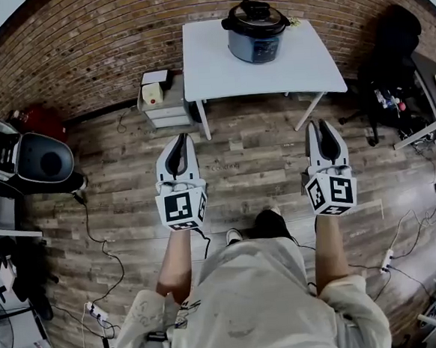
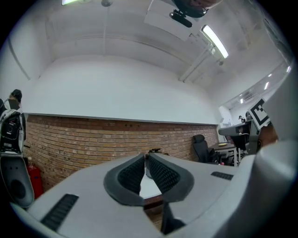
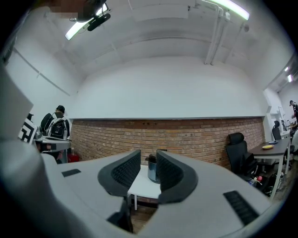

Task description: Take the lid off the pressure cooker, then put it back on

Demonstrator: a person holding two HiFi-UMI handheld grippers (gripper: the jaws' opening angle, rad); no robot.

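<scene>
My left claw is closed, pads together w/ nothing in it, held level and pointing fwd, because I am not yet at the work. Between the two claws and well ahead, the pressure cooker stands on the white tabletop by the brick wall. Its lid is on, so I think no step is begun. My right claw has its jaws a bit apart and empty; the cooker shows far off through the gap, prob. ready for the lid.
</scene>
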